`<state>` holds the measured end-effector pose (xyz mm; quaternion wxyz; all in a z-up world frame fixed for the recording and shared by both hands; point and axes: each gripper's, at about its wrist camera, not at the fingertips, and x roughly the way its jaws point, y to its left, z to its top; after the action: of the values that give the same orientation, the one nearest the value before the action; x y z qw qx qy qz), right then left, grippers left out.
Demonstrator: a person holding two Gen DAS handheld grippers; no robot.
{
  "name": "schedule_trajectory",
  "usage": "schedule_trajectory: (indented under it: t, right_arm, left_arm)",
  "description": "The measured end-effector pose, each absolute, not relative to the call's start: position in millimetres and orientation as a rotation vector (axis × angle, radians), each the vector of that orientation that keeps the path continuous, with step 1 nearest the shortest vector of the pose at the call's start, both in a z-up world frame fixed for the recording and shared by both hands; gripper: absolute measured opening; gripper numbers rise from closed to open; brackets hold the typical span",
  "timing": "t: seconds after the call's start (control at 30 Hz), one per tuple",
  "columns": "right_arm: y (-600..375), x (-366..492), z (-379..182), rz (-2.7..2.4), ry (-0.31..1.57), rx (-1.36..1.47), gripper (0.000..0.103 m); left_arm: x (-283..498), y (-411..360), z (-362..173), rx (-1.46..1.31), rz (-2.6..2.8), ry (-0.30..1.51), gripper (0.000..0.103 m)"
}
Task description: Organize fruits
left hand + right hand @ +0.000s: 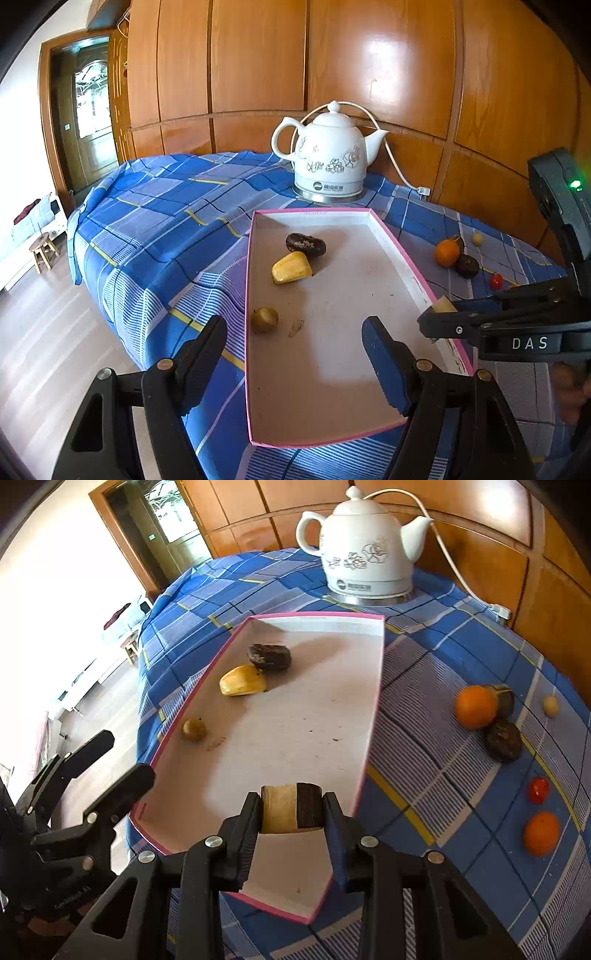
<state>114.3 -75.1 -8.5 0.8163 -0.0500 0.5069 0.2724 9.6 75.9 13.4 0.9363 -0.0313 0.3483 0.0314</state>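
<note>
A: Any readable text?

B: "DAS" in white letters on the body of the right gripper [437,320], seen from the left wrist view. The white ceramic kettle with grey flower print [364,542] has a round logo and a line of small characters on its base band; too small to read. Faint lettering on the left gripper [110,755] body in the right wrist view, not legible.

A: Right tongs?

B: Pinching a short cylindrical piece, pale yellow with a dark brown end [291,808]. Both pads are on its ends. It hangs over the near right part of the shallow white cardboard tray with pink rim [375,701], just inside the right rim.

A: Left tongs?

B: Spread, nothing between the fingers. They sit at the near left corner of the tray, one finger over the blue checked tablecloth [155,206], the other over the tray floor.

A: What's in the tray?

B: Dark brown oblong fruit [269,657] at the far left, touching a yellow wedge-shaped fruit [242,681] just nearer. Small round olive-green fruit [194,729] nearer still along the left rim, apart from both.

A: Outside the tray?

B: On the cloth, right of the tray: a round orange fruit [474,706] touching a dark wrinkled round fruit [503,740], a small pale round fruit [550,705] farther right, a small red tomato-like fruit [537,790] and a second orange fruit [541,832] nearer. Kettle stands at the far side, beyond the tray.
</note>
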Motion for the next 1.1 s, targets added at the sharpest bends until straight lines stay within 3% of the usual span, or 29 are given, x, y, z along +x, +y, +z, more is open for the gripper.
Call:
schedule_trajectory:
  t: [0.9, 1.03, 1.1]
  right_arm:
    - [-41.3, 168.8, -12.5, 0.497, 1.090, 0.039, 0.035]
    - [-42.4, 167.3, -13.5, 0.505, 1.089, 0.049, 0.046]
    - [-46.2, 164.8, -13.4, 0.503, 1.091, 0.055, 0.048]
  left_arm:
    - [7.6, 72.1, 15.8, -0.015, 0.069, 0.683, 0.076]
    - [7.7, 72.1, 16.0, -0.011, 0.072, 0.678, 0.076]
    - [7.9, 71.0, 16.5, -0.007, 0.068, 0.677, 0.076]
